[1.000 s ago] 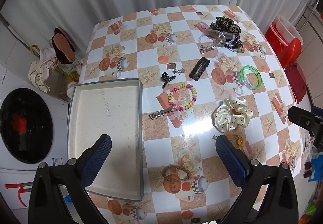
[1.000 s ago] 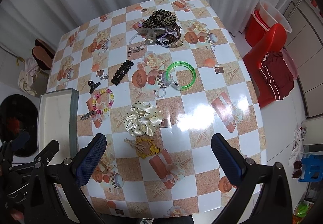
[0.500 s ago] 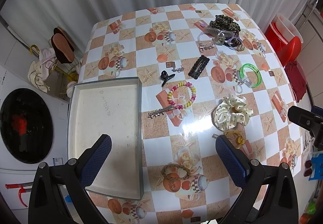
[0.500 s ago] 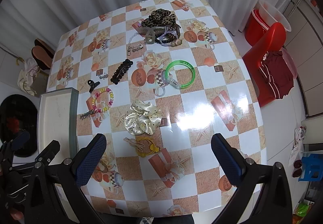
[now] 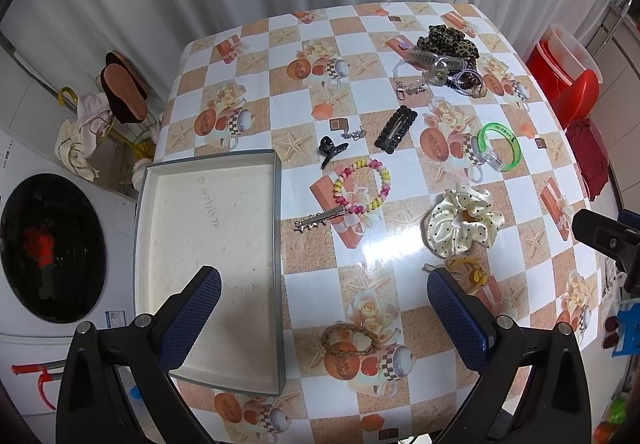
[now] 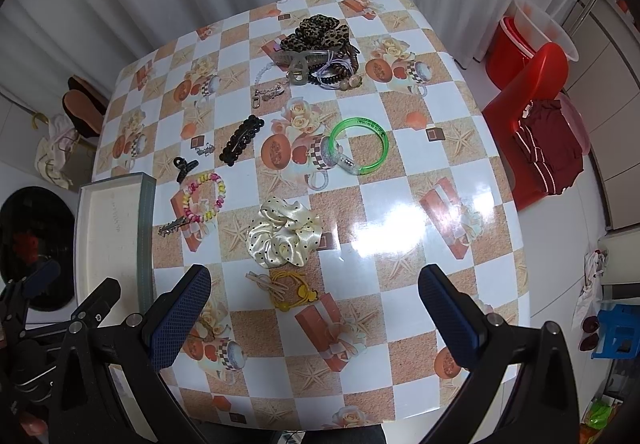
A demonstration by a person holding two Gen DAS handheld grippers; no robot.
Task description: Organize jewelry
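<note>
Jewelry scattered on the checkered tablecloth, shallow grey tray [image 5: 276, 244] empty.
The cream polka-dot satin scrunchie [image 6: 283, 232] looks soft and light; pinch a ruffle. Left gripper [image 5: 324, 302] and right gripper [image 6: 316, 294] hover spread wide, holding nothing.

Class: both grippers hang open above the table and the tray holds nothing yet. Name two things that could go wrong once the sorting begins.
1. The silver hair clip lies flat on the glossy tablecloth; the fingers may slide over it.
2. The leopard scrunchie, bead bracelets and clear claw clip are piled together, so lifting one could drag others away from the tray.
</note>
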